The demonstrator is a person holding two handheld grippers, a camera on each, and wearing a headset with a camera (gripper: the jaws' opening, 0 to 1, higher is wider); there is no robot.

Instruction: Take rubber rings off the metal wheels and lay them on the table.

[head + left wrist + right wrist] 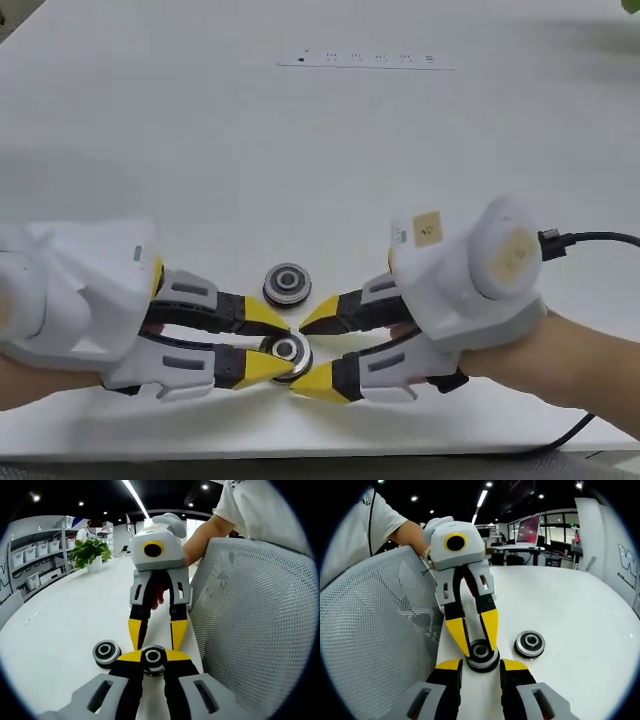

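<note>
Two small metal wheels with dark rubber rings lie on the white table (320, 160) near its front edge. The near wheel (286, 350) (153, 659) (482, 654) sits between the yellow fingertips of my left gripper (268, 340) (153, 656) (475, 632), which is shut on its rim. My right gripper (312, 348) (481, 665) (156, 632) faces it from the other side, open, its tips just short of that wheel. The second wheel (288, 284) (106, 653) (529, 644) lies flat and free just beyond.
A white power strip (365, 59) lies at the table's far side. A black cable (590, 238) trails from the right gripper. A grey mesh chair back (250, 620) (375, 640) stands close behind the table's front edge. A potted plant (90, 552) stands far off.
</note>
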